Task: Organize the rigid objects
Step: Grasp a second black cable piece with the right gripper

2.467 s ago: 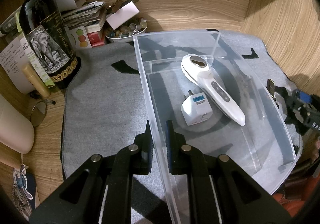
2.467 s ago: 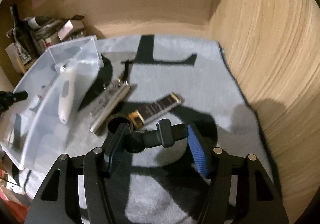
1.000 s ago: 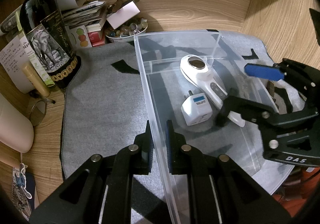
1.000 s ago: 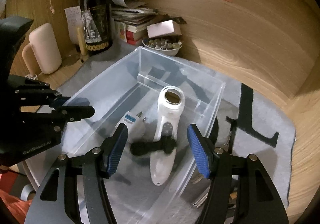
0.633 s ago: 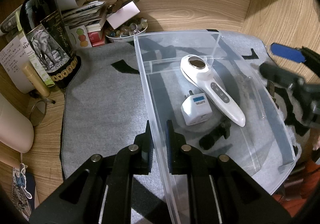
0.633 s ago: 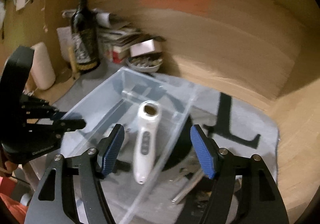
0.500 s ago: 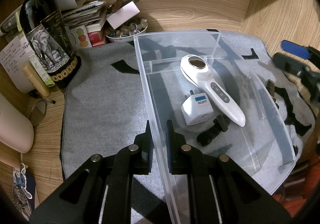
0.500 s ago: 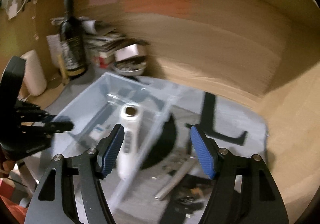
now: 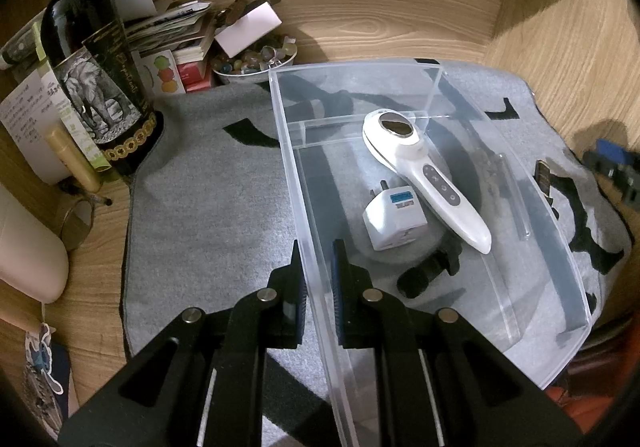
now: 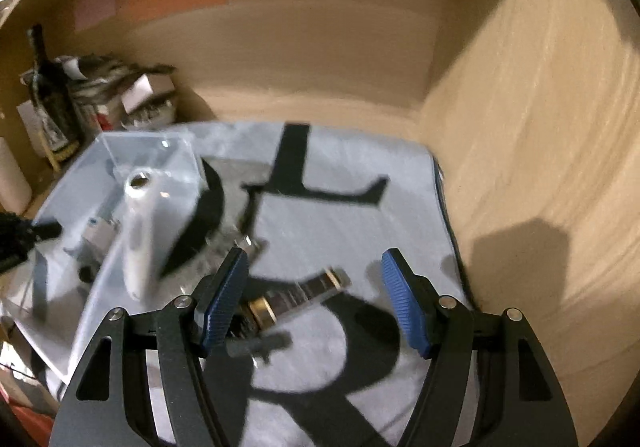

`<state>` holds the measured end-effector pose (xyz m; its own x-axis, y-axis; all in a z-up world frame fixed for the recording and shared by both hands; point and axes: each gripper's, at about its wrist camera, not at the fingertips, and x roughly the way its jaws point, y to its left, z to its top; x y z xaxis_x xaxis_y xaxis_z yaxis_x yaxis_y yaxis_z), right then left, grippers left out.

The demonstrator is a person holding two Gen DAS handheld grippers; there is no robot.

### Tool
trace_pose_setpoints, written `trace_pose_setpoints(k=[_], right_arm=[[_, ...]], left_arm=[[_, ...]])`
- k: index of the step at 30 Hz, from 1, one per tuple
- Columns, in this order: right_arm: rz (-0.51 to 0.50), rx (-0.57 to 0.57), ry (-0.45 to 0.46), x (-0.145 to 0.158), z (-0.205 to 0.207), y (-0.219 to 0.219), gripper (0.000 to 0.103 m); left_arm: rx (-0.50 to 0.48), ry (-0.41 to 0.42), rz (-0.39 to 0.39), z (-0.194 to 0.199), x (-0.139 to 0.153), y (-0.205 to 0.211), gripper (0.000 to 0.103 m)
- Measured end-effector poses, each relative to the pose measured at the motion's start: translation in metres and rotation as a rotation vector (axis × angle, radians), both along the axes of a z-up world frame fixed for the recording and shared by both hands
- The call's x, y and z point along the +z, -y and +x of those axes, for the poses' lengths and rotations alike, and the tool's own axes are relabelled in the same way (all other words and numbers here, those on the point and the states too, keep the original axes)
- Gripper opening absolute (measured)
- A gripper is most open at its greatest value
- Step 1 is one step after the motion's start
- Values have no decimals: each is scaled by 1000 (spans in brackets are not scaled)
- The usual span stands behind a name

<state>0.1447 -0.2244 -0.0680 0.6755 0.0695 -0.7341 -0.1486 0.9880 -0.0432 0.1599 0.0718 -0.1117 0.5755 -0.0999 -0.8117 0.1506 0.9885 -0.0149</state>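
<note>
Our left gripper (image 9: 318,279): jaws narrow, clamped across near wall of clear plastic bin (image 9: 460,67), one finger outside, one inside.

Our right gripper (image 10: 314,301): jaws spread wide, nothing between them, hanging above grey mat (image 10: 352,215); view blurred.

Inside bin: white handheld device (image 9: 424,171) lying diagonal, white plug adapter (image 9: 394,217) just beside it, small black piece (image 9: 428,273) near adapter.

On mat beside bin, under right gripper: dark flat bar with gold end (image 10: 304,293); we cannot tell what it is.

Wine bottle (image 9: 96,79) stands off mat at far left.

Two wrist fisheyes — both near and steep over one clear bin (image 9: 500,175) (image 10: 100,231) — opposite sides.
</note>
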Motion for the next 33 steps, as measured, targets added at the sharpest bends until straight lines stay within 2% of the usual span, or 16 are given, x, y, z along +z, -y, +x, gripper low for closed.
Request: trace_pose_setpoints(k=[10, 15, 20, 21, 23, 24, 33], right_arm=[[65, 17, -152, -53, -20, 0, 66], [47, 53, -188, -69, -27, -10, 66], [32, 66, -166, -72, -22, -14, 64], [27, 65, -160, -73, -19, -15, 60], [17, 67, -153, -73, -17, -16, 44], [20, 74, -152, -72, -17, -15, 42], [25, 41, -131, -63, -17, -11, 42]], left_arm=[[7, -2, 9, -1, 1, 3, 11], [7, -2, 11, -1, 1, 2, 11], [7, -2, 9, -1, 0, 2, 11], [7, -2, 9, -1, 0, 2, 11], [5, -2, 9, -1, 0, 2, 11], [5, -2, 10, -1, 0, 2, 11], [1, -3, 14, -2, 0, 1, 11]])
